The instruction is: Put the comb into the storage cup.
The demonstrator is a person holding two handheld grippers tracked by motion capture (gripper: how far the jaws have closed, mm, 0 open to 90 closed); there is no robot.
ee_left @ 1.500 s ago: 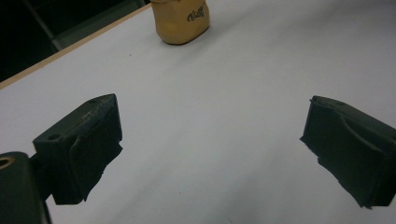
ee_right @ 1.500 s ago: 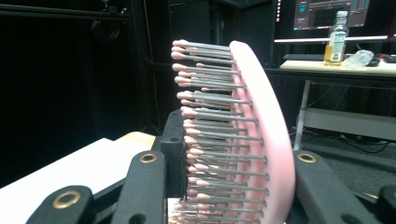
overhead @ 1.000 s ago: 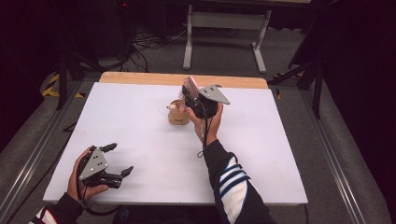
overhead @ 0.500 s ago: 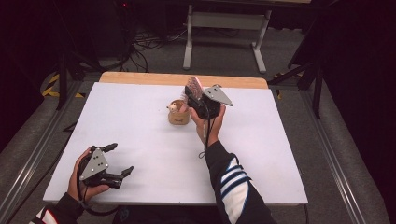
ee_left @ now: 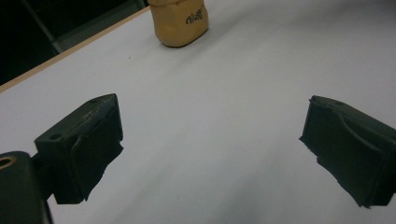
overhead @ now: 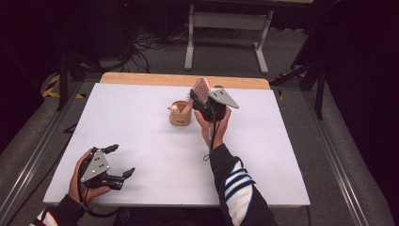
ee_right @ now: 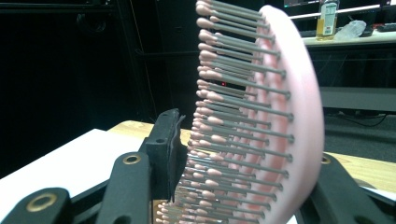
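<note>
Near edge: left tongs (overhead: 120, 162) idle, jaws wide, empty. Mid-table (overhead: 141, 141): right tongs (overhead: 197, 96) just easing open around pink hairbrush (ee_right: 280, 116) above tan cup (overhead: 180, 114). Light, rigid; bristles yield, so grip the handle.

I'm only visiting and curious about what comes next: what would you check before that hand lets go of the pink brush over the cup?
1. Pink hairbrush between the right gripper jaws, which have just been opening: ok.
2. Pads pressing on it: cannot tell.
3. Handle end reaching into the tan cup: looks ok.
4. Cup upright on the table: ok.
5. Left gripper open, well away from the cup: ok.
</note>
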